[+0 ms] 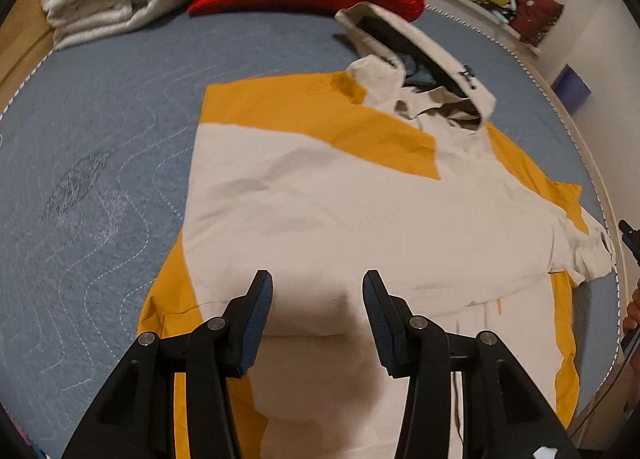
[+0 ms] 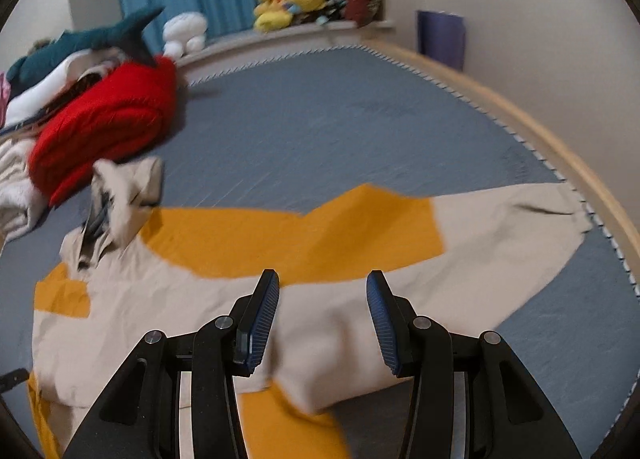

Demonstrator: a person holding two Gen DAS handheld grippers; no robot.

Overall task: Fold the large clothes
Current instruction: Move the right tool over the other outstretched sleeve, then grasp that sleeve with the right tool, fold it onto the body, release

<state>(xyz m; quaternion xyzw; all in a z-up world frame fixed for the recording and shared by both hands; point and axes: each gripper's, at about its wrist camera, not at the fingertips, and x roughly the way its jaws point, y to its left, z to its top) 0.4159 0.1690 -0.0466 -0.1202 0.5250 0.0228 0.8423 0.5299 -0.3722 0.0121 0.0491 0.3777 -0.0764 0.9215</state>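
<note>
Left wrist: left gripper (image 1: 318, 313) half open, empty, over the folded hem of the jacket (image 1: 320, 195), which lies mid-bed (image 1: 100, 139), long axis running ahead to the hood (image 1: 420, 59). Right wrist: right gripper (image 2: 323, 315) half open, empty, over the sleeve (image 2: 500, 227), which reaches the bed's right edge.
</note>
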